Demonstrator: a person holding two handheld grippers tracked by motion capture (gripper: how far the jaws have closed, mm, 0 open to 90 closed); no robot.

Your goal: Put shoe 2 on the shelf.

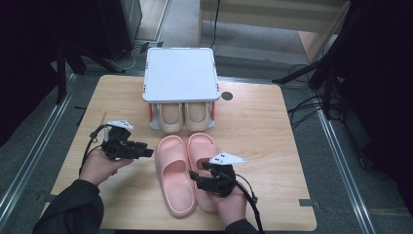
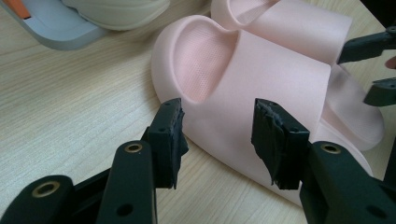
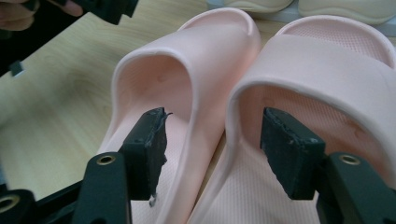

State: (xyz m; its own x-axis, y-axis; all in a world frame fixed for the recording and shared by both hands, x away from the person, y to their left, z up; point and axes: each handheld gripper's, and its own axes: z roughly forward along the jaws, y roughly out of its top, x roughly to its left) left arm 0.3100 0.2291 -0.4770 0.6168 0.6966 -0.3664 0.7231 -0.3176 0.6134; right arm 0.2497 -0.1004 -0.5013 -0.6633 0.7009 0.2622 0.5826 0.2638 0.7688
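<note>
Two pink slippers lie side by side on my wooden worktop [image 1: 253, 122], largest things in play after the white-topped shoe rack [image 1: 180, 73] at the far edge, which holds a beige pair [image 1: 184, 117] on its lower shelf. Left pink slipper [image 1: 174, 178] and right pink slipper [image 1: 207, 151] touch along their inner sides, toes toward the rack, just in front of it.

My right gripper [image 1: 202, 178] sits over the heel end of the pair; in the right gripper view its jaws stand apart, one over each slipper's heel bed, straddling the two inner walls, pads not pressing anything.

My left gripper [image 1: 145, 148] is just beside the left slipper's outer edge, near its strap; jaws apart, nothing between them, slipper's side right ahead of the pads.
</note>
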